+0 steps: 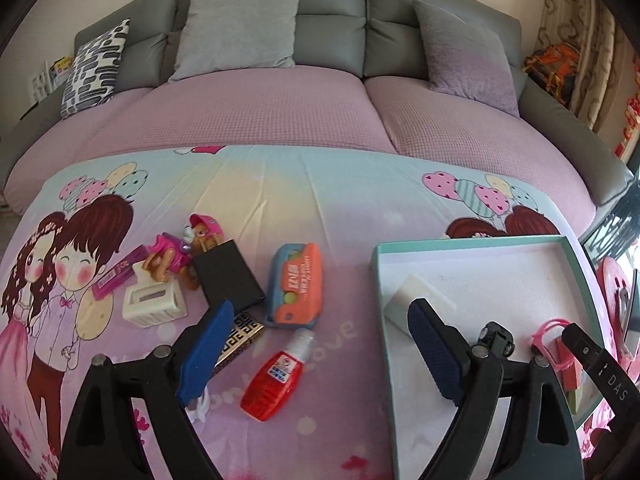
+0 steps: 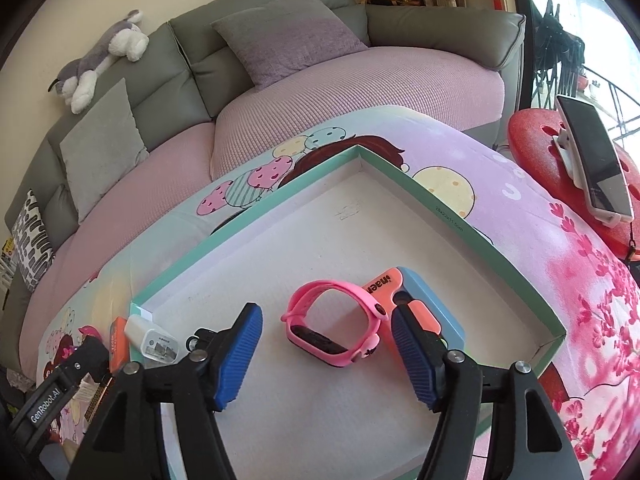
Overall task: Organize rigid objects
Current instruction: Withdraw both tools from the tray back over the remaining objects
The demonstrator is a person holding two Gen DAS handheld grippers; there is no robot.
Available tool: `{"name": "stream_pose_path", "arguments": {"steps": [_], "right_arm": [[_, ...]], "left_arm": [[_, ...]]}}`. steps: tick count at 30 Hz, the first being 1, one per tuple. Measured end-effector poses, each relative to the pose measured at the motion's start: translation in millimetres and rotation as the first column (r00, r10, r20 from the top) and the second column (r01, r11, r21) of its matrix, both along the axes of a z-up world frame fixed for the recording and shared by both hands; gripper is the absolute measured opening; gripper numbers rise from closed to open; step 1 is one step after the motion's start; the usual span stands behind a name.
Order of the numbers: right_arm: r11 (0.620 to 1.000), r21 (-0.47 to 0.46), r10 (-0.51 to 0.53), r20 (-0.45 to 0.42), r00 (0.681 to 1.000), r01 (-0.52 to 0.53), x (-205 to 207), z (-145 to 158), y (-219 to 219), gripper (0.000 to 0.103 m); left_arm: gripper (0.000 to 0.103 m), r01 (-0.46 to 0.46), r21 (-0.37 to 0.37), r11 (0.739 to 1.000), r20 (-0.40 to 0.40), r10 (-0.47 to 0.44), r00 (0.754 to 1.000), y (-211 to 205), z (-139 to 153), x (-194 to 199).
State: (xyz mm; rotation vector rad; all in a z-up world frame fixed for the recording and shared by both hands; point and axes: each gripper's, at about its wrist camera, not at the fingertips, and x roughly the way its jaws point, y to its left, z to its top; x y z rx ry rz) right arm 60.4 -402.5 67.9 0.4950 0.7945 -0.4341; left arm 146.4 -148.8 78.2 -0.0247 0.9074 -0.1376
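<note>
The pink watch (image 2: 334,326) lies in the teal box (image 2: 448,208), free between the spread right gripper (image 2: 326,354). The left gripper (image 1: 320,354), also spread, should drop squarely over the red bottle (image 1: 276,376) at its six o'clock.

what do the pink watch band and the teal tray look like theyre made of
Pink watch band: likely silicone or soft rubber, matte, holding a smooth bent loop.
Teal tray: looks like cardboard, a thin folded wall with printed text, white matte inside.
</note>
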Motion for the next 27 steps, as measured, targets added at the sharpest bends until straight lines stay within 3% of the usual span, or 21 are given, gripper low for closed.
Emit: {"name": "stream_pose_path", "arguments": {"steps": [5, 14, 16, 27], "right_arm": [[0.999, -0.040, 0.009, 0.005, 1.000, -0.009, 2.7, 3.4, 9.2, 0.103], [0.989, -0.104, 0.110, 0.013, 0.994, -0.108, 16.8, 9.1, 49.5, 0.103], [0.985, -0.104, 0.142, 0.030, 0.989, -0.139, 20.2, 10.2, 61.7, 0.103], [0.931, -0.129, 0.350, 0.054, 0.935, -0.341, 41.9, 7.1, 145.6, 0.103]], "left_arm": [[0.089, -0.086, -0.014, 0.996, -0.013, 0.086, 0.996, 28.6, -4.2, -0.8], [0.091, -0.206, -0.039, 0.978, 0.018, 0.207, 0.978, 74.1, -0.6, -8.2], [0.103, -0.233, -0.048, 0.971, 0.029, 0.234, 0.972, 85.6, 2.1, -10.4], [0.103, -0.383, -0.042, 0.923, 0.073, 0.385, 0.920, 151.8, 10.9, -26.1]]}}
